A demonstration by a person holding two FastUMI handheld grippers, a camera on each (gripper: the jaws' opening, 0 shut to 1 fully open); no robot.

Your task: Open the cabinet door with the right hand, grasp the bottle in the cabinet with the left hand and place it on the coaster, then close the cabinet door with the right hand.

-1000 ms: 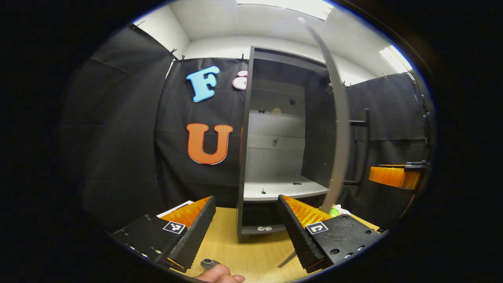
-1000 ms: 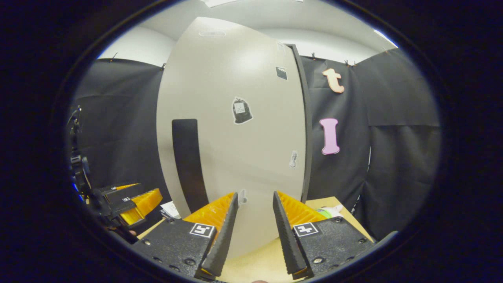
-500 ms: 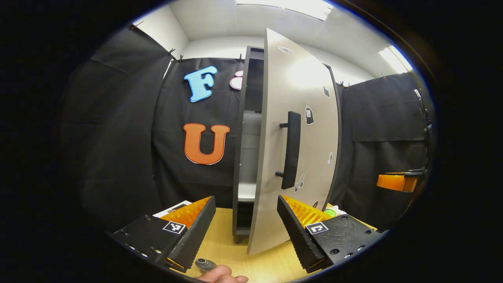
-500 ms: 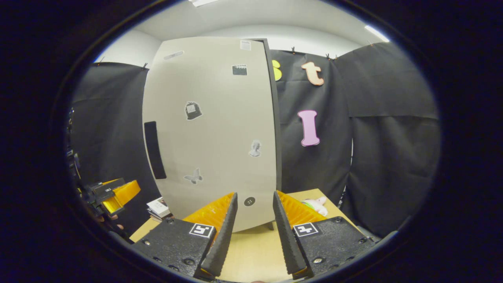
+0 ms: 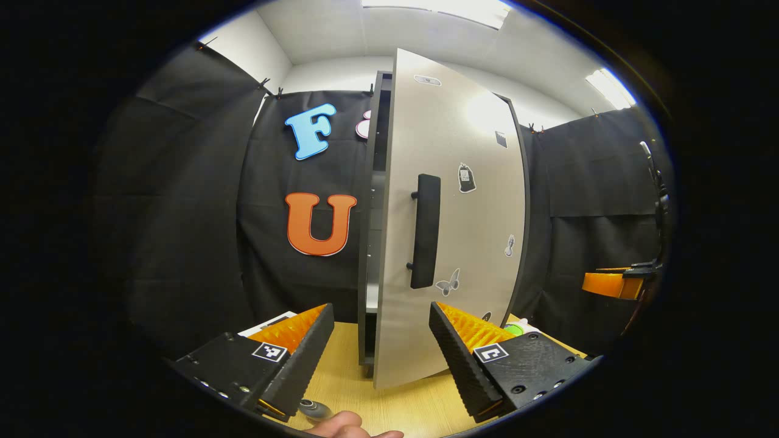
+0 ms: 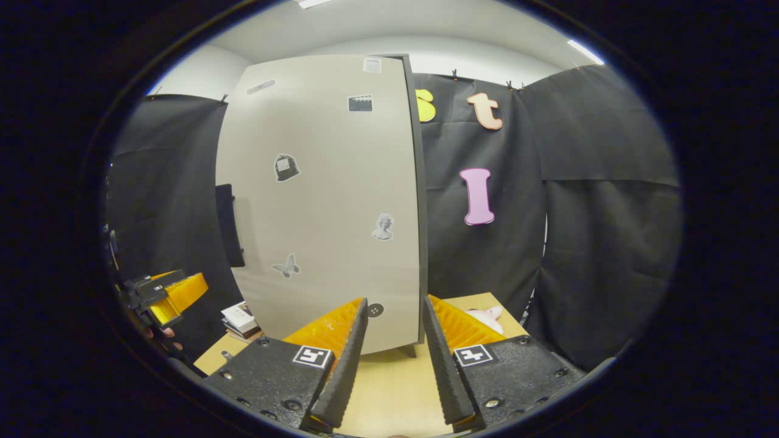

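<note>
The cabinet [image 5: 369, 255] stands at the back of the wooden table, and its pale grey door [image 5: 453, 219] hangs almost shut, with a narrow gap left at the handle side. A black bar handle [image 5: 425, 231] runs down the door. My left gripper [image 5: 381, 359] is open and holds nothing, low in front of the door's free edge. In the right gripper view the door [image 6: 322, 201] faces me, its handle [image 6: 225, 225] at the left edge. My right gripper [image 6: 392, 359] is open, empty, and apart from the door's lower corner. The inside of the cabinet is hidden.
A small white and green object [image 5: 517, 328] lies on the table [image 5: 365, 401] right of the cabinet, partly behind my finger. A stack of white booklets [image 6: 240, 319] sits at the cabinet's left. A thumb [image 5: 347, 426] shows at the bottom edge. Black cloth walls close in all sides.
The door has swung from wide open to nearly shut, covering the shelves. My right gripper has drawn back from the door face. The left gripper has hardly moved.
</note>
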